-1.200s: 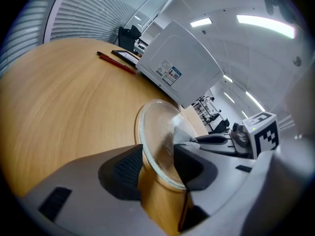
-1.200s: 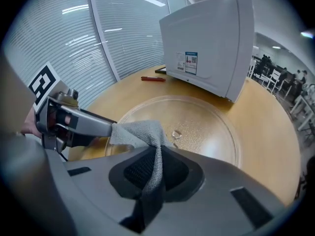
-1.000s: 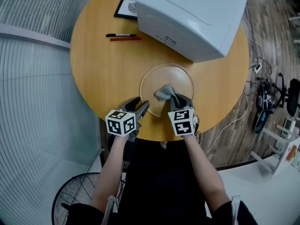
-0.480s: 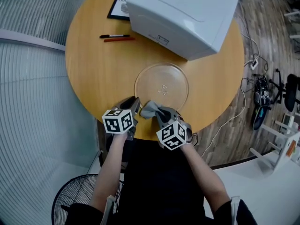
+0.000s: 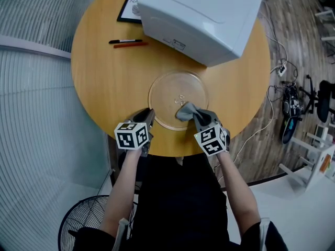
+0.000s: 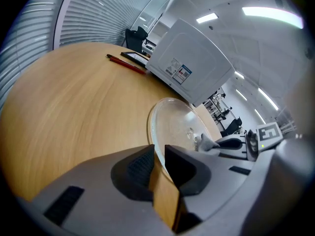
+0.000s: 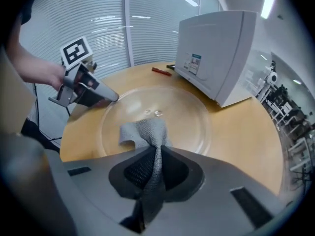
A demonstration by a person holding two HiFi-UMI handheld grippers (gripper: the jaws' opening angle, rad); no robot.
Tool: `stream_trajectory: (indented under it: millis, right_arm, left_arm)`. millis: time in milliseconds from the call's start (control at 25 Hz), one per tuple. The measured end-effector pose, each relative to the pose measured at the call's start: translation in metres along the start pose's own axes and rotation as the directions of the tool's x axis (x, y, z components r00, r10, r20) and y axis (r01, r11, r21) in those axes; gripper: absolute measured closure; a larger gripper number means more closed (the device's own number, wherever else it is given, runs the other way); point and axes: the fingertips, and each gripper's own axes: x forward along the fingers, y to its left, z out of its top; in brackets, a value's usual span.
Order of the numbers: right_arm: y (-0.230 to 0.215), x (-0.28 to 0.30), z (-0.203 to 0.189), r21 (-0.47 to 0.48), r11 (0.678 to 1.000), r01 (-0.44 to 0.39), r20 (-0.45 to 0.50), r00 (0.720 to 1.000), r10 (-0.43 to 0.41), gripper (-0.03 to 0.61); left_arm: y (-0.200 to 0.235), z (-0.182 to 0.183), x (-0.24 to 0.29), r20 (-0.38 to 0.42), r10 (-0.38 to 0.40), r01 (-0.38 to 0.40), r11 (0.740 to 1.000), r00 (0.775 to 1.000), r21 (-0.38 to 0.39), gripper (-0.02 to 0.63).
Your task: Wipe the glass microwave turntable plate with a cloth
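The round glass turntable plate (image 5: 172, 88) lies flat on the wooden table (image 5: 104, 82) near its front edge. My left gripper (image 5: 148, 115) sits at the plate's near-left rim; its jaws have just been closing, and in the left gripper view the plate (image 6: 173, 124) has its rim pinched between the left gripper's (image 6: 158, 154) pads. My right gripper (image 5: 194, 116) is shut on a grey cloth (image 5: 185, 110) whose free end rests on the near part of the plate. The right gripper view shows the cloth (image 7: 145, 132) bunched in the right gripper (image 7: 156, 157) over the plate (image 7: 187, 117).
A white microwave (image 5: 204, 14) stands at the back of the table, close behind the plate. A black pen (image 5: 125, 41) and a red pen (image 5: 131, 45) lie at the back left beside a black-framed card (image 5: 130, 7). The table's front edge runs just under both grippers.
The right gripper swept the cloth left to the plate's near-left rim, then back right onto the plate. The left gripper's jaws went from wide open to closed on the rim.
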Motion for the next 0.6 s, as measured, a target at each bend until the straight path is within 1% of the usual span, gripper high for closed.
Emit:
stream_trajectory:
  millis: [200,320,440,600]
  right_arm:
    - [-0.059,0.009,0.027,0.047,0.993,0.106,0.018,0.994,-0.107,0.537]
    - [-0.080,0.021,0.048,0.070,0.985,0.158,0.025,0.987,-0.160,0.537]
    - [-0.080,0.033,0.066,0.073,0.981,0.179,0.039,0.982,-0.183,0.543]
    - [-0.058,0.045,0.089,0.051,0.984,0.168,0.064,0.983,-0.171,0.550]
  left_arm:
    - [-0.002,0.000,-0.001,-0.005,-0.003,0.003,1.000,1.000,0.018,0.554]
    - [-0.003,-0.001,0.000,-0.008,-0.014,0.014,1.000,1.000,0.021,0.554]
    - [-0.003,-0.002,0.001,-0.010,-0.022,0.022,1.000,1.000,0.020,0.552]
    - [-0.003,-0.001,0.000,-0.011,-0.022,0.023,1.000,1.000,0.021,0.552]
